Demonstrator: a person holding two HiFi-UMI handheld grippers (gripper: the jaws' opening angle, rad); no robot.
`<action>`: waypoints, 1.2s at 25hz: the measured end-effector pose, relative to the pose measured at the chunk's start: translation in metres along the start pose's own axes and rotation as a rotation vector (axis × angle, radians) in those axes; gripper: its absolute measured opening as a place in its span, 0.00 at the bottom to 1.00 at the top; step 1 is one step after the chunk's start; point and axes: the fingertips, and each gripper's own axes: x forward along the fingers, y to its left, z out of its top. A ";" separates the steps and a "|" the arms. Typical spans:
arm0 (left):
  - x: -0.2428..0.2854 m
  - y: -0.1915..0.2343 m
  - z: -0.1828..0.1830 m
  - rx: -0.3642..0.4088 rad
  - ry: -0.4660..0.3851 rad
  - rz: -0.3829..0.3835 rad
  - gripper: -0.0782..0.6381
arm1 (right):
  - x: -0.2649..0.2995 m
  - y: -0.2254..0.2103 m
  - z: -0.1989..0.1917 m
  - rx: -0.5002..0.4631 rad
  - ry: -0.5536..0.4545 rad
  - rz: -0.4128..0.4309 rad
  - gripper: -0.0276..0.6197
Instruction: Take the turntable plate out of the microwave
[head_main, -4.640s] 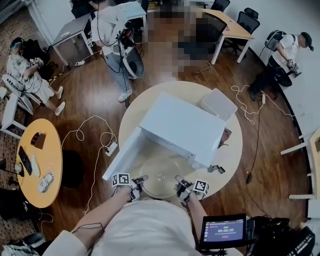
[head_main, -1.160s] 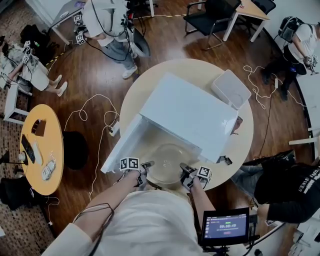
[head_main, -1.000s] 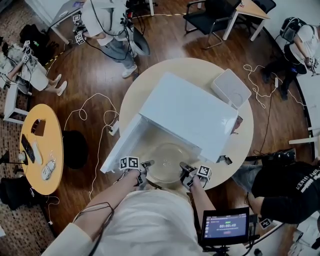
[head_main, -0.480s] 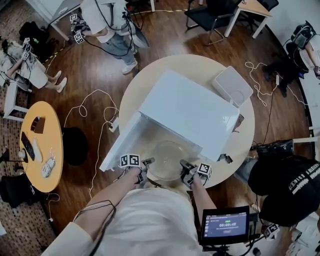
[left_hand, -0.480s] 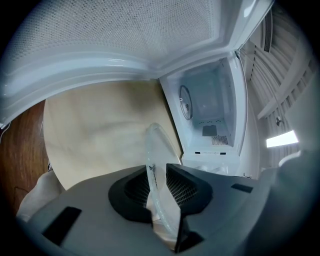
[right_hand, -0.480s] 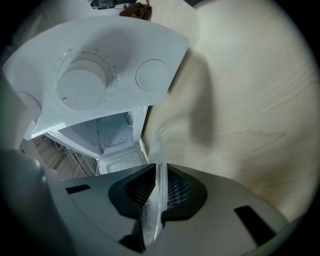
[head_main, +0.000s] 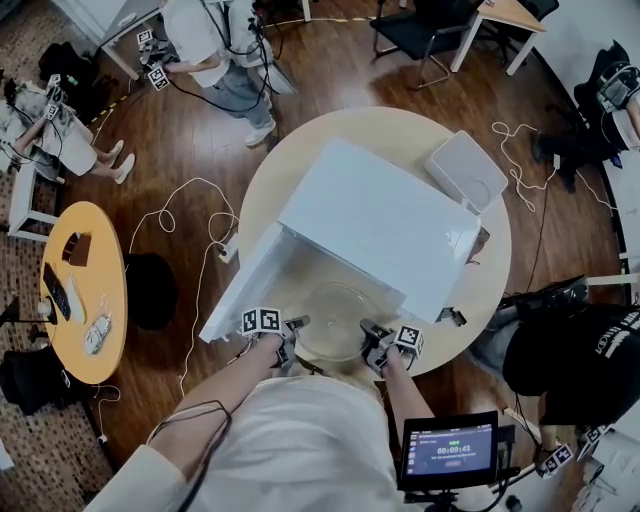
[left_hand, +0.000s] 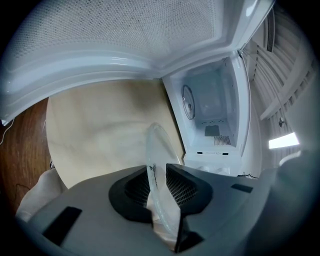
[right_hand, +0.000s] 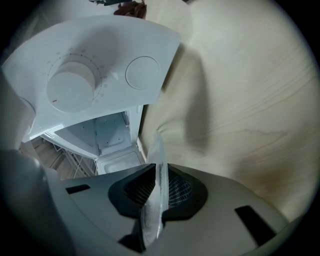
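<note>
No shift is noted at either gripper since a second ago; only a bystander (head_main: 575, 355) at the right has moved. The left gripper (left_hand: 159, 172) and right gripper (right_hand: 159, 175) are clamped on opposite rims of the turntable plate (head_main: 335, 318), which is held just near of the open microwave (head_main: 380, 225). If the hands are drawn unevenly, the thin glass rim could slip free and the plate be dropped.
</note>
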 end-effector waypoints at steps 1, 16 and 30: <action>0.000 0.000 0.000 -0.004 0.001 0.004 0.21 | 0.000 0.000 0.000 0.006 0.000 -0.002 0.09; 0.004 0.002 -0.002 -0.084 -0.008 0.012 0.20 | 0.002 -0.011 0.003 0.051 -0.028 -0.032 0.11; 0.007 -0.008 -0.009 -0.204 -0.025 -0.049 0.17 | -0.007 -0.021 0.004 -0.005 -0.049 -0.091 0.17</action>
